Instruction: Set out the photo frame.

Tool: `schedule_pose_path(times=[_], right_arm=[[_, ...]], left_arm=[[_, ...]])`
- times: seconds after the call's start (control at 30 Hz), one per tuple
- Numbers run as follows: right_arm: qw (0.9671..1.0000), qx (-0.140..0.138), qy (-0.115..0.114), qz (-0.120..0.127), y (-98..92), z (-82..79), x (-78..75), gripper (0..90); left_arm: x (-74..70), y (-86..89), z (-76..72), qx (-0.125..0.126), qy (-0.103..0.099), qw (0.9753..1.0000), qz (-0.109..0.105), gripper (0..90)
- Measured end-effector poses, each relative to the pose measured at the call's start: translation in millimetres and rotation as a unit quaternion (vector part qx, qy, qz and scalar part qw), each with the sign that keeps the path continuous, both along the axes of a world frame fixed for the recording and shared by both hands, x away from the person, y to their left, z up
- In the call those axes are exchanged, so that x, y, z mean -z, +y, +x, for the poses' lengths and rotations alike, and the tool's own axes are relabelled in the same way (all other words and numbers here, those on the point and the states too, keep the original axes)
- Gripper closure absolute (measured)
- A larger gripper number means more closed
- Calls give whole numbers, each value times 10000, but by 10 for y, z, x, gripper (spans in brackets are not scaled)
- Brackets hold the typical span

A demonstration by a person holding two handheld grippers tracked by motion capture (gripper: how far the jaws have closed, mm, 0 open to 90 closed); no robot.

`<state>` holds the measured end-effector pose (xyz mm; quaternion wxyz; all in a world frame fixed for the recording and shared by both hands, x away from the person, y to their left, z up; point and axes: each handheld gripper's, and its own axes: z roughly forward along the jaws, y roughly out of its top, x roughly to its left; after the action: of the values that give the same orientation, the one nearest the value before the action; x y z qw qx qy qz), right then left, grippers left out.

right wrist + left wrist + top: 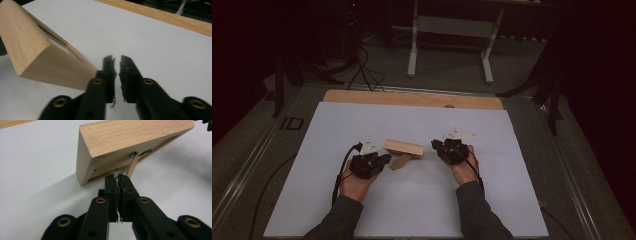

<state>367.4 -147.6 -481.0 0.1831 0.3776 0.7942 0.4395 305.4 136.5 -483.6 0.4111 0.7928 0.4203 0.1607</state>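
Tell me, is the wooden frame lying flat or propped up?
Propped up. The wooden frame leans tilted on its thin back leg, which reaches down to the white table.

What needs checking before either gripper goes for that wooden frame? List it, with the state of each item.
1. Wooden picture frame propped on its stand leg, not lying flat: ok.
2. Left gripper shut, jaws pressed together with nothing between them; it must open before it can grip: not ok.
3. Right gripper jaws stand a narrow slit apart, too narrow to take the frame's edge: not ok.
4. Left gripper lined up with the frame's lower back edge, close to the stand leg: ok.
5. Right gripper beside the frame's end, touching it or apart: cannot tell.
6. White table sheet bare around the frame: ok.
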Motion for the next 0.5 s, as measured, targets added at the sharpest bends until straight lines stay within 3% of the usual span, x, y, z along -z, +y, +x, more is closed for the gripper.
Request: schedule_pose_path(times=[0.5], right_arm=[[9999, -72, 84, 19, 146, 114, 30, 898]], left_arm=[[-30, -87, 85, 6, -24, 10000, 24, 896]])
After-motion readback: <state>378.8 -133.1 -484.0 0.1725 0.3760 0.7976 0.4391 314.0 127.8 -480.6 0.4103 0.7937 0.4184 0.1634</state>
